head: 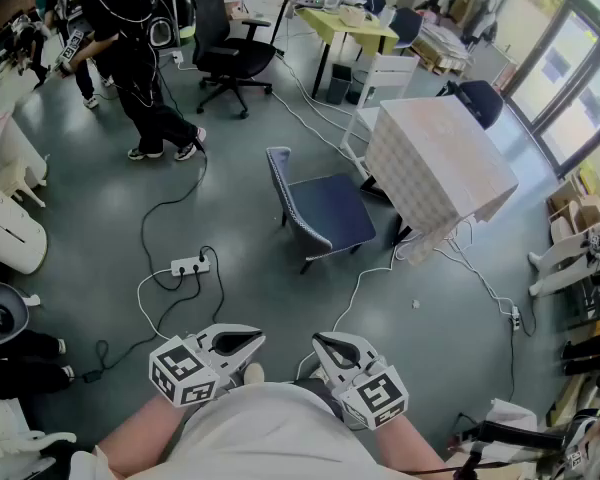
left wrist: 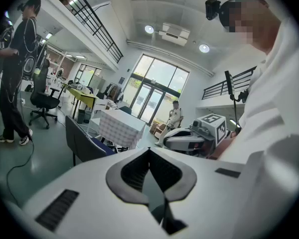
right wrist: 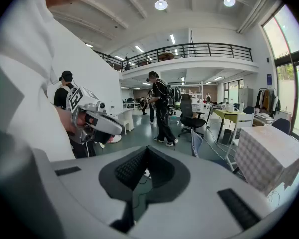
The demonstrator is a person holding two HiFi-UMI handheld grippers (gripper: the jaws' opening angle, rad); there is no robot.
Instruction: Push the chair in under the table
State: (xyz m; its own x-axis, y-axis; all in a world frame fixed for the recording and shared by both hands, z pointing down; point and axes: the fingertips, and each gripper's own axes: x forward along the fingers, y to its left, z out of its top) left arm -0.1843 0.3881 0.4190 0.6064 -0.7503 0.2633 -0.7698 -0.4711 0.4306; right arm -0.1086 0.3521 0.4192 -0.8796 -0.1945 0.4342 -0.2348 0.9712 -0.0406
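A dark blue chair (head: 323,214) stands on the grey floor, apart from the table (head: 438,160), which has a checked cloth; the seat faces the table. My left gripper (head: 256,340) and right gripper (head: 320,342) hang low near my body, well short of the chair, both shut with nothing in them. In the left gripper view the closed jaws (left wrist: 149,151) point toward the chair (left wrist: 83,142) and the table (left wrist: 119,126), with the right gripper (left wrist: 193,138) beside them. In the right gripper view the closed jaws (right wrist: 146,150) face the chair (right wrist: 196,143) and the table (right wrist: 270,158).
A white power strip (head: 190,265) and several cables lie on the floor between me and the chair. A person (head: 132,56) stands at the back left near a black office chair (head: 230,56). A yellow-green desk (head: 352,24) and a white chair (head: 384,80) stand behind the table.
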